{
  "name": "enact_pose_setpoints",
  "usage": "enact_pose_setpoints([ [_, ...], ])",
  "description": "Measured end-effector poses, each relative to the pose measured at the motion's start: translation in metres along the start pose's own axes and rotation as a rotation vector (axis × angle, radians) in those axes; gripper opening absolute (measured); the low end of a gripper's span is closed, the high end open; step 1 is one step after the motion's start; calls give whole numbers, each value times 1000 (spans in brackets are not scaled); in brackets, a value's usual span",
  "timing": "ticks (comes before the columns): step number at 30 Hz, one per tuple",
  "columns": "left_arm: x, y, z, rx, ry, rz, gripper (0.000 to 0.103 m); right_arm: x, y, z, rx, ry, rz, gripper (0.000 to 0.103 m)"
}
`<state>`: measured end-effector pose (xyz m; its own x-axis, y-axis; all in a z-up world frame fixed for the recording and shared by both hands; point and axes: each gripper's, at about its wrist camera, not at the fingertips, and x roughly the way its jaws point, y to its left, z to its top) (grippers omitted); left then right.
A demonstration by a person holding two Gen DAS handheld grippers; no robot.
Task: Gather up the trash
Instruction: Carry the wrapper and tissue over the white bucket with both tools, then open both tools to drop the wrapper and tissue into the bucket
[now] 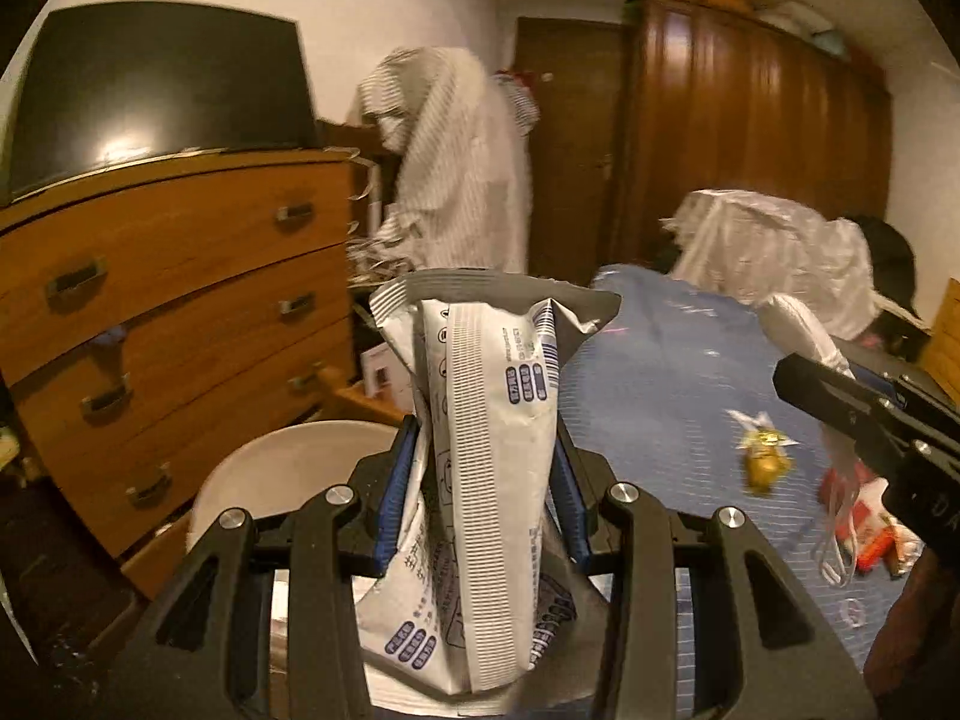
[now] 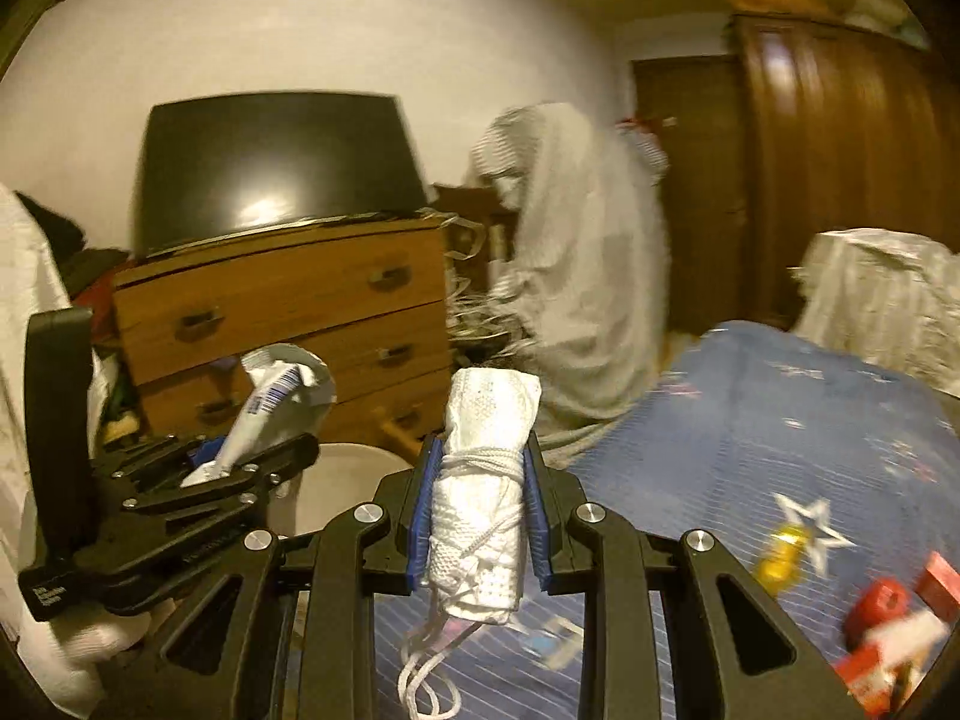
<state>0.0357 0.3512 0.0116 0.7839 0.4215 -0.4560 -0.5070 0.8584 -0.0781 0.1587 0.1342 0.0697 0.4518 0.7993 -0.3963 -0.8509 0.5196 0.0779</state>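
My left gripper point(image 1: 483, 462) is shut on a crumpled white snack wrapper point(image 1: 492, 450) with blue print, held above a white bin point(image 1: 282, 468). It also shows in the right wrist view point(image 2: 240, 468) with the wrapper point(image 2: 270, 408). My right gripper point(image 2: 477, 504) is shut on a rolled white face mask point(image 2: 486, 480) wrapped in its cord, over the bed's left edge. The right gripper's body shows in the left wrist view point(image 1: 870, 414) with the mask's straps point(image 1: 837, 516) hanging below it. A gold candy wrapper point(image 1: 762, 462) and red-and-white packets point(image 2: 888, 624) lie on the blue bedspread point(image 1: 660, 372).
A wooden chest of drawers point(image 1: 180, 312) with a black screen point(image 1: 162, 90) on top stands left. A striped cloth point(image 1: 456, 168) hangs behind. A dark wardrobe point(image 1: 750, 132) stands at the back right. A white plastic-covered heap point(image 1: 774, 246) sits on the bed's far end.
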Motion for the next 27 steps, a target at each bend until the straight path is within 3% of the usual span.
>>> enact_pose_setpoints([
  [6,27,57,3,-49,87,55,40,103,40,28,-23,173,123,27],
  [15,80,120,-23,-131,279,85,40,238,60,13,8,497,242,27],
  [27,112,148,-39,-164,338,104,40,272,67,-19,-6,550,241,27],
])
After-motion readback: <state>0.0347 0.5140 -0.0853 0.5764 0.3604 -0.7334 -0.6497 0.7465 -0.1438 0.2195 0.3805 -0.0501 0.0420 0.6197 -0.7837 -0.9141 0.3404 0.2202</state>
